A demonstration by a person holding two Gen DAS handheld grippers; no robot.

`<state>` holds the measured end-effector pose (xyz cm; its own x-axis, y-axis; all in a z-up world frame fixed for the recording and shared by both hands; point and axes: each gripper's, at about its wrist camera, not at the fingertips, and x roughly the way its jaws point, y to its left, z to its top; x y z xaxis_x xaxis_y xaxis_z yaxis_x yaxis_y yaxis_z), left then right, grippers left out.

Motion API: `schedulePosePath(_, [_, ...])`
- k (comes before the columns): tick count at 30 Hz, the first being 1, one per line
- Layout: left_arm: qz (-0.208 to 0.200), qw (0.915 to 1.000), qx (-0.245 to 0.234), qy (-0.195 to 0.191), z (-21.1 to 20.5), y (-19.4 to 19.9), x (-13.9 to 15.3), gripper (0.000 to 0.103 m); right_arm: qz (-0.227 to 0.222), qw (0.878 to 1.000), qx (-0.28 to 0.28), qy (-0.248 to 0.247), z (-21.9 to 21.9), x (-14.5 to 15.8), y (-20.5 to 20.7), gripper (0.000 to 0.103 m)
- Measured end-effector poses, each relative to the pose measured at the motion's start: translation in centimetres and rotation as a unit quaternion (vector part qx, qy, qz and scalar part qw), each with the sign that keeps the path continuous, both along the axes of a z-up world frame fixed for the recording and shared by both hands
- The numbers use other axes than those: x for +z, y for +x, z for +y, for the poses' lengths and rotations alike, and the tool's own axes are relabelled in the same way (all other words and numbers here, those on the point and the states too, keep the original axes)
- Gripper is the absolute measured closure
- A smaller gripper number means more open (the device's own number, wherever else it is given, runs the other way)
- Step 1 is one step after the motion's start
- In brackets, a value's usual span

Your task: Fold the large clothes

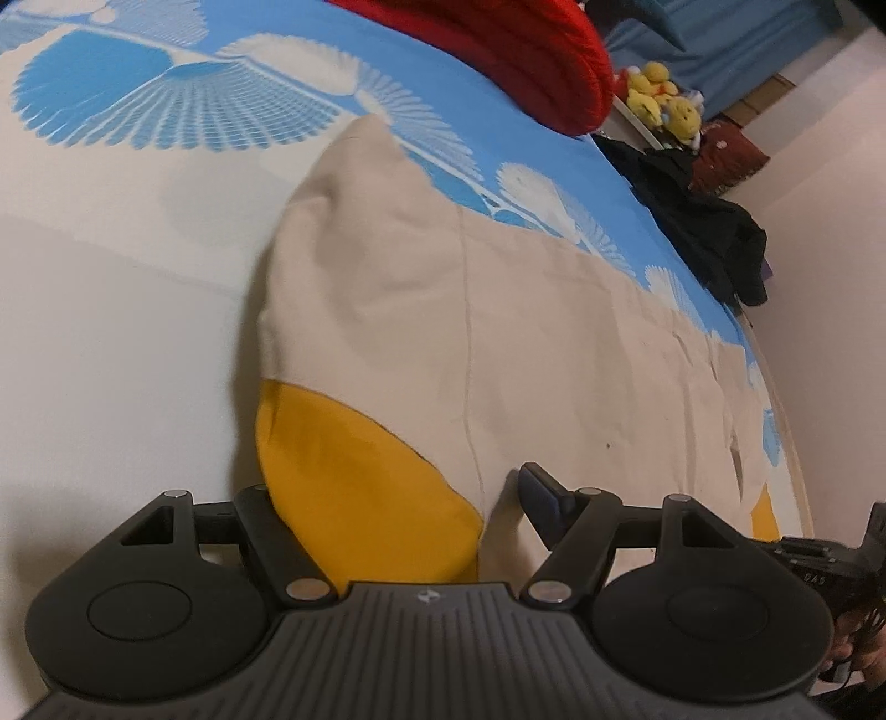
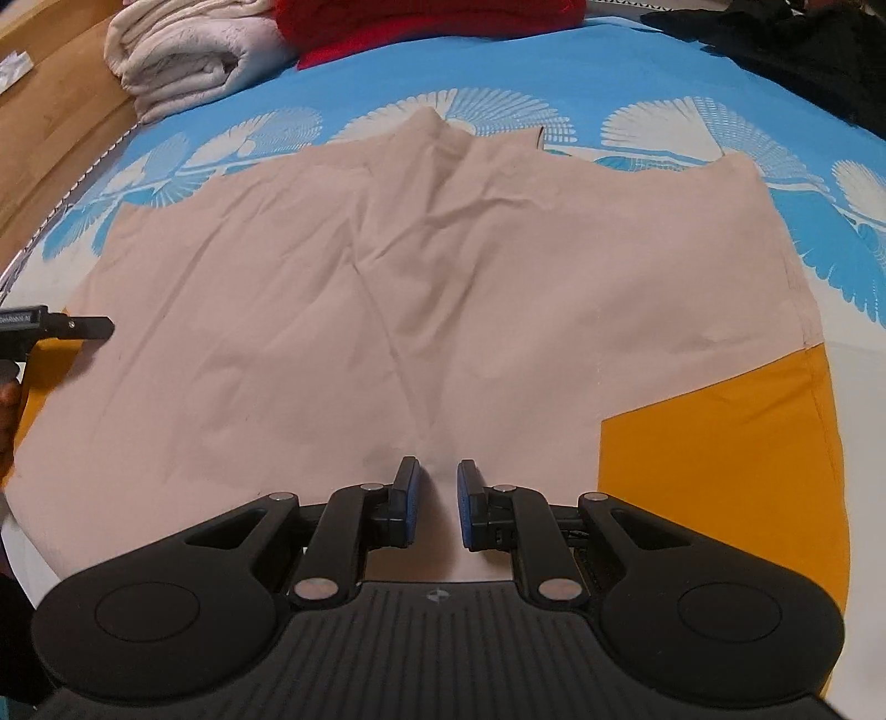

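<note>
A large beige garment [image 2: 443,277] with mustard-yellow panels [image 2: 720,471] lies spread flat on the bed. My right gripper [image 2: 437,501] is low over its near edge, jaws slightly apart with nothing between them. In the left wrist view my left gripper [image 1: 398,515] is open wide at the garment's side edge [image 1: 443,332]; a lifted fold of yellow and beige cloth [image 1: 360,487] rises between the fingers and hides the left fingertip. The left gripper's finger [image 2: 83,327] also shows at the left edge of the right wrist view.
The bed has a blue and white fan-pattern sheet [image 2: 664,83]. Folded white cloth [image 2: 188,50] and red cloth [image 2: 421,22] lie at the far end. A black garment [image 1: 709,232] hangs off the bed's side. Plush toys [image 1: 664,99] sit beyond.
</note>
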<state>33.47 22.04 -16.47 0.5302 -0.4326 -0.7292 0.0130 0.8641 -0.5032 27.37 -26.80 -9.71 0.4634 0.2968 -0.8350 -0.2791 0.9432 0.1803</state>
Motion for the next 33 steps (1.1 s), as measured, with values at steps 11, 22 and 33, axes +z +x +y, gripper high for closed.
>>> schedulePosePath(11, [-0.041,0.9985,-0.031,0.02,-0.8,-0.9,3.8,0.094,-0.017,1.0,-0.008,0.014,1.8,0.0,0.9,0.088])
schedulePosePath(22, [-0.034,0.9926,0.009,0.116,2.5,-4.1,8.5,0.094,-0.071,0.982,0.107,0.138,8.3,3.0,-0.8,0.088])
schedulePosePath(33, [-0.041,0.9895,0.001,0.139,-2.7,-3.4,12.8,0.094,-0.032,0.992,0.116,0.041,12.3,1.4,0.0,0.087])
